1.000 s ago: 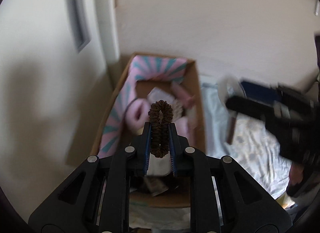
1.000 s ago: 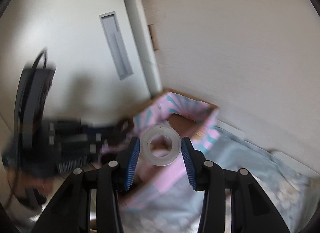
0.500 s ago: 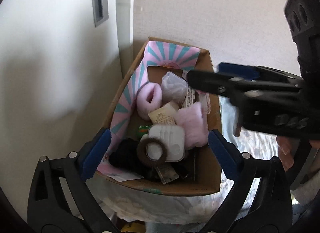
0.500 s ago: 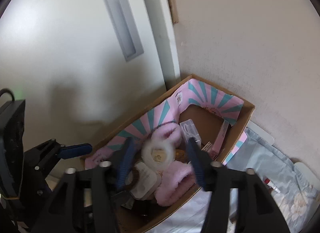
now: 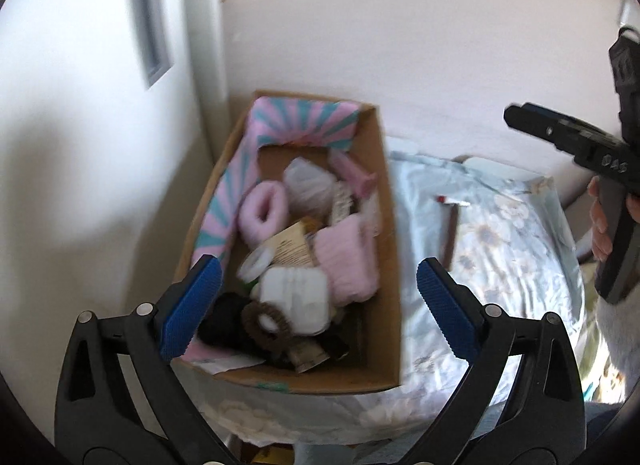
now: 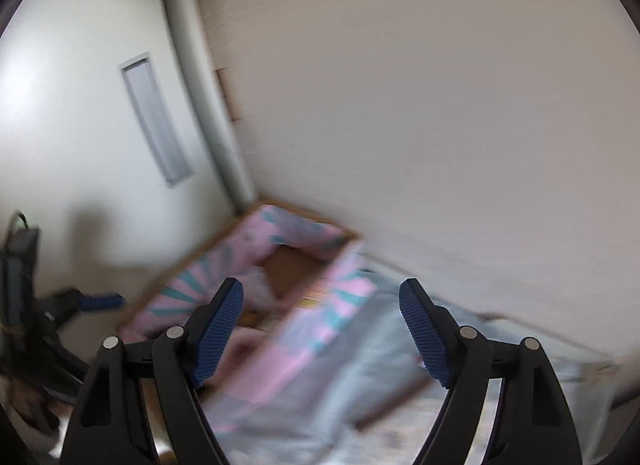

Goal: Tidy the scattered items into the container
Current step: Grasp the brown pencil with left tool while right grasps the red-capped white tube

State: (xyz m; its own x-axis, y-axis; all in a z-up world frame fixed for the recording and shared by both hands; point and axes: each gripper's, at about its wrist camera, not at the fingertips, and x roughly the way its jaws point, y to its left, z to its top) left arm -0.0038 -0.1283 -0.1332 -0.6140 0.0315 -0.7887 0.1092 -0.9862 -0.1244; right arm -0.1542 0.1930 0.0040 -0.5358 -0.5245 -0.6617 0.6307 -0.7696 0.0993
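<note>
We look down past our left gripper (image 5: 316, 305), its blue-padded jaws spread wide with nothing between them, having just been opening. Below sits the cardboard box (image 5: 394, 265), lined in pink and teal, tucked into the corner of the wall. Inside lie a brown hair tie (image 5: 266, 323) beside a white case (image 5: 298, 299), fluffy pink slippers (image 5: 262, 213), a roll of clear tape (image 5: 256, 263) and other blurred bits. The box rests on a pale blue floral bedsheet (image 5: 508, 257), where a small tube (image 5: 452, 201) and a brown stick (image 5: 450, 239) lie. Our right gripper (image 5: 568, 141) hangs at the right edge in a hand (image 5: 600, 225).
</note>
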